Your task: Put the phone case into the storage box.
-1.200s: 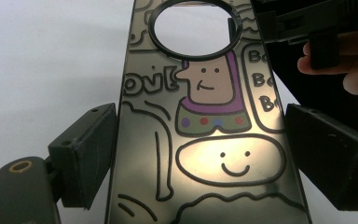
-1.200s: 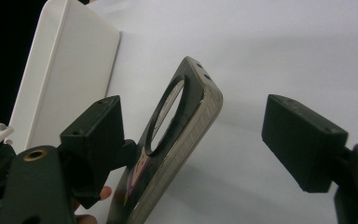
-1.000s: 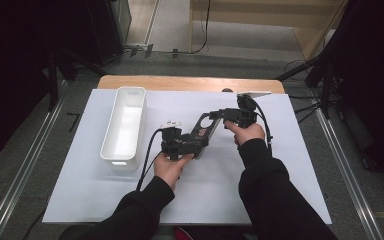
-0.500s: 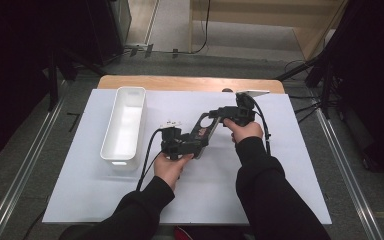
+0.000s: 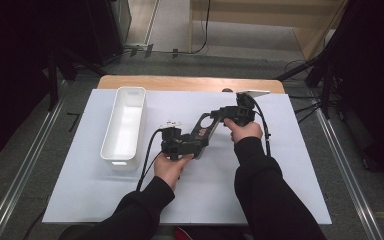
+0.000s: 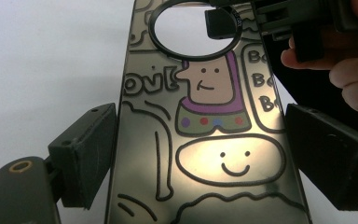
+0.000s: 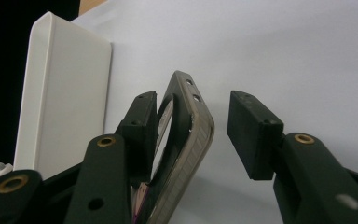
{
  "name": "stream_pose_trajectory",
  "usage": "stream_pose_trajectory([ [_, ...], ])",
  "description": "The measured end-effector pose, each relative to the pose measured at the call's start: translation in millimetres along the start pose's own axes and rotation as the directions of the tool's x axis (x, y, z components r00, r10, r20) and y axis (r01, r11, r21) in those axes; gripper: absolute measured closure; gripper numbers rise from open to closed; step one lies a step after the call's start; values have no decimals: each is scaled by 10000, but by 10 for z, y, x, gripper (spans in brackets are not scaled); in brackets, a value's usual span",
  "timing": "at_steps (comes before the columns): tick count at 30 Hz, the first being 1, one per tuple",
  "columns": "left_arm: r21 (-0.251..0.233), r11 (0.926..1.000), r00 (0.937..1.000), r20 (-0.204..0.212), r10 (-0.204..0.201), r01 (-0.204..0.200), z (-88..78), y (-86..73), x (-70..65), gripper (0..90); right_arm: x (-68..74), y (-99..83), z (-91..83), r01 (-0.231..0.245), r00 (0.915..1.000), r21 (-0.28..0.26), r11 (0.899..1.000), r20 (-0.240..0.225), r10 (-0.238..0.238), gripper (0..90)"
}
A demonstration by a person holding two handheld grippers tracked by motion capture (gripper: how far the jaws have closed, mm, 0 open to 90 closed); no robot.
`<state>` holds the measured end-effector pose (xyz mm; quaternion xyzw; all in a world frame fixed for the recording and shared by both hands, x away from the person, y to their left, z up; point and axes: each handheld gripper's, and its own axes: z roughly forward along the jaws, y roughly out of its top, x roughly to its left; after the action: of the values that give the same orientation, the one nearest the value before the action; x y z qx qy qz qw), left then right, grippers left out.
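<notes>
Two grippers meet on one phone case (image 5: 203, 131), held up over the white mat (image 5: 80, 195) near the middle of the table, right of the white bin (image 5: 125, 122).

Nearest, the left gripper (image 5: 190, 145) has the case's near end across its width; in the left gripper view the printed back (image 6: 205, 140) runs between the black pads (image 6: 86, 149), the left one touching an edge, the right one close beside the other edge, so contact there is unclear. It looks like the steady hold.

Farther off, the right gripper (image 5: 219, 116) straddles the far end at the round camera opening (image 6: 193, 28). In the right gripper view one pad (image 7: 142, 123) lies against the case's inner face while the other pad (image 7: 251, 133) stands well clear of the ribbed outer edge (image 7: 193, 154), so nothing is pinched yet.

To do the handover well, I would keep the near hold still, finish closing squarely across the case's thickness, and let go only once both far pads bear.

Against a second ago, the right jaws have just been closing, with the case between them; both hands and the case sit where they were.
</notes>
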<state>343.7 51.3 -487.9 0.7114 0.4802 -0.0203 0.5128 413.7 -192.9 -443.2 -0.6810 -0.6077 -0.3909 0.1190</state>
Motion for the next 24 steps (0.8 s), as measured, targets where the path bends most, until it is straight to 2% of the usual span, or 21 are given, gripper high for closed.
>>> stream_pose_trajectory([
  [6, 3, 10000, 10000, -13, 2, -2, 7, -6, 1, 118, -4, 3, 3, -320, 9993, 2, 9995, -185, 320, 599],
  [13, -39, 10000, 10000, -57, -47, 46, 12, -10, 2, 118, 3, 1, 0, -525, 9977, -2, 9986, -434, 524, 627],
  [24, -90, 9999, 10000, -67, -71, 70, 20, -15, 5, 118, -7, 1, -16, -798, 9955, 53, 9968, -511, 799, 690],
])
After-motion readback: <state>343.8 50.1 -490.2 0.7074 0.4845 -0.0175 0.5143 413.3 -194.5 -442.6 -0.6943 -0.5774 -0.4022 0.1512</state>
